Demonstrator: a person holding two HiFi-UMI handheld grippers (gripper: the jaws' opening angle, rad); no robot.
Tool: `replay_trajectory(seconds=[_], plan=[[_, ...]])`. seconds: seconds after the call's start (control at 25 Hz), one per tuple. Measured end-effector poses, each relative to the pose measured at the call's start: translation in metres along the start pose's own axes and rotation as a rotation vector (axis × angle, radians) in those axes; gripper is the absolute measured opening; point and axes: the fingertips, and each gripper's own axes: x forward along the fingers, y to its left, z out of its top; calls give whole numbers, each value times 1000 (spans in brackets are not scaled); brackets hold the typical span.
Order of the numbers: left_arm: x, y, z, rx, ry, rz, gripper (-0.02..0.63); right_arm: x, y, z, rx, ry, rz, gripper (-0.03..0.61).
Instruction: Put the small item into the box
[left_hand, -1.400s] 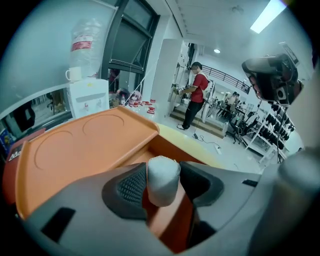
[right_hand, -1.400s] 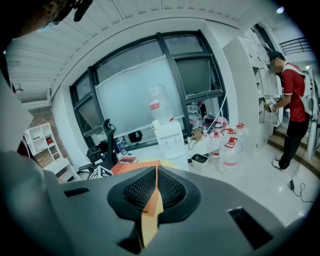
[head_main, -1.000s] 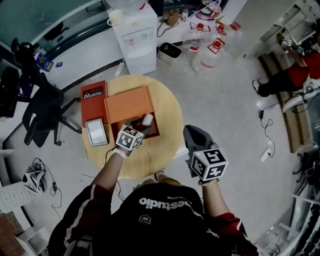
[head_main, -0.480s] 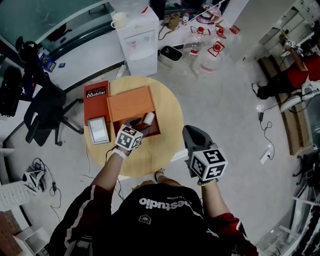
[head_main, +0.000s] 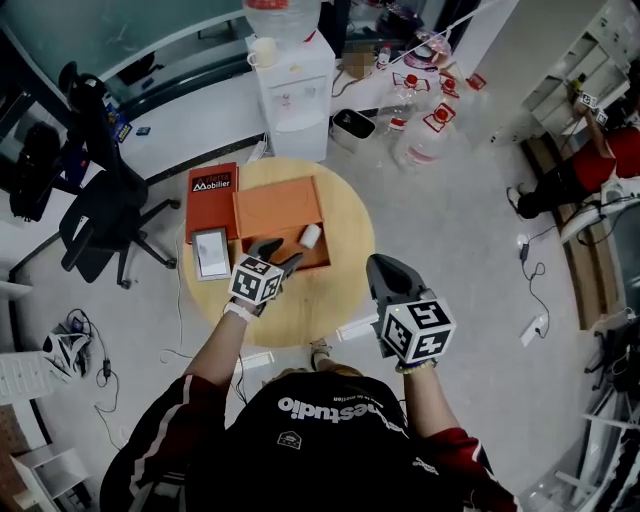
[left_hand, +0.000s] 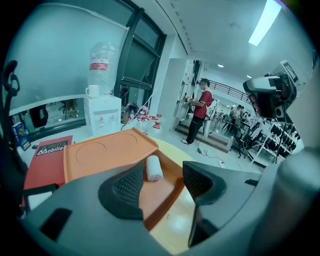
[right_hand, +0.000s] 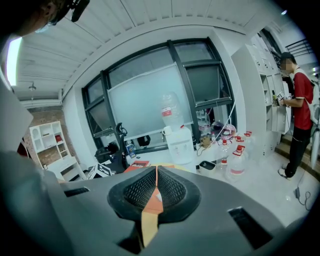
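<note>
A small white roll (head_main: 311, 236) lies on its side inside the open orange box (head_main: 270, 205) on the round wooden table (head_main: 340, 215). In the left gripper view the white roll (left_hand: 153, 167) rests on the box floor (left_hand: 161, 190) just beyond the jaws. My left gripper (head_main: 280, 250) hovers at the box's near edge, open, with nothing between its fingers (left_hand: 127, 186). My right gripper (head_main: 385, 268) hangs off the table's right edge, shut and empty (right_hand: 156, 187).
A red book (head_main: 212, 185) and a grey flat device (head_main: 210, 252) lie left of the box. A water dispenser (head_main: 293, 75) stands behind the table and an office chair (head_main: 100, 215) to its left. Water bottles (head_main: 420, 110) sit on the floor.
The left gripper has drawn back a little from the roll, which now lies apart from it in the box. The head view has shifted. The right gripper has stayed put.
</note>
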Motion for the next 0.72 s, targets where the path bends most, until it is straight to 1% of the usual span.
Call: replay_trajectory(seconds=[0.4,0.52,0.72], plan=[[-68,-11,2,-50,-103,64,262,-20,49,8,-75,-14,52,35],[-90,-13,6,-47,-136,81,262,-22,62,9,-88,-21,60,35],[-130,-25,8,-36,-179,66,262,-32,85,14,-117,-48,66,35]])
